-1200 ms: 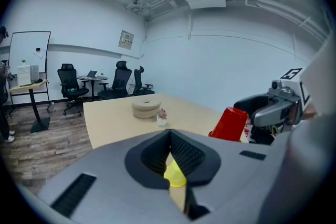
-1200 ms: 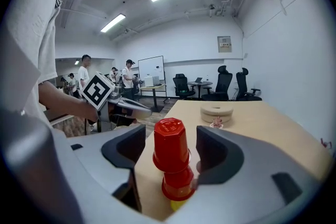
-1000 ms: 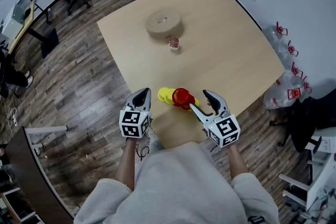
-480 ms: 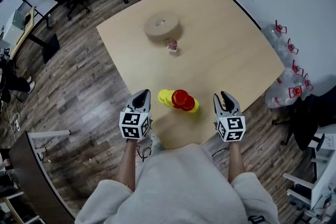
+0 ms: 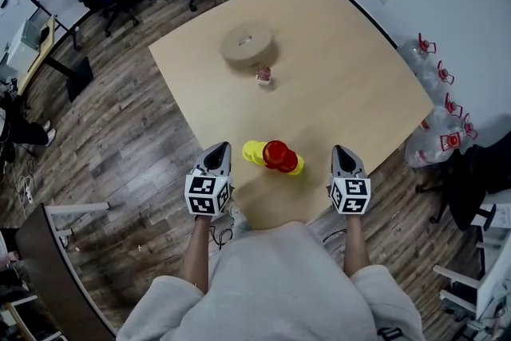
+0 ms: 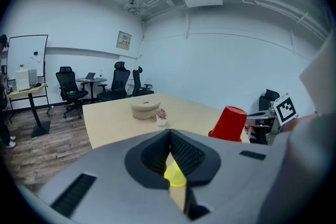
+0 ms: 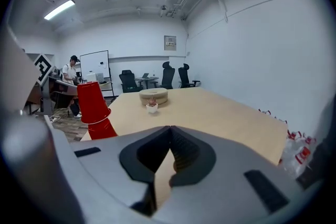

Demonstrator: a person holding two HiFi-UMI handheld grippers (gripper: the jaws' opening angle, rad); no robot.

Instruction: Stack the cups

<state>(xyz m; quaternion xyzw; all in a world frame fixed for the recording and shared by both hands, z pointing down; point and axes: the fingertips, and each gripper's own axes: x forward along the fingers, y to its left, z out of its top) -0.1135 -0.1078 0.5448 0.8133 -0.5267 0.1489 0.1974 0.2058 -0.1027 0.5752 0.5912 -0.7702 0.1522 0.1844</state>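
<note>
The red cups [image 5: 278, 154] stand stacked at lower centre of the head view, with the yellow cups [image 5: 254, 151] just beside them, near the table [image 5: 343, 68] edge between my tools. My left gripper [image 5: 216, 151] is clenched on nothing, and my right gripper [image 5: 344, 152] has just been closing, also empty. To add another cup, I'd reopen wide first, come in from the side and pinch gently so the pile doesn't topple.

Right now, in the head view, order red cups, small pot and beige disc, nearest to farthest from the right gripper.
1. red cups, leftward, near edge of the table
2. small pot, midway across
3. beige disc, just beyond the pot
</note>
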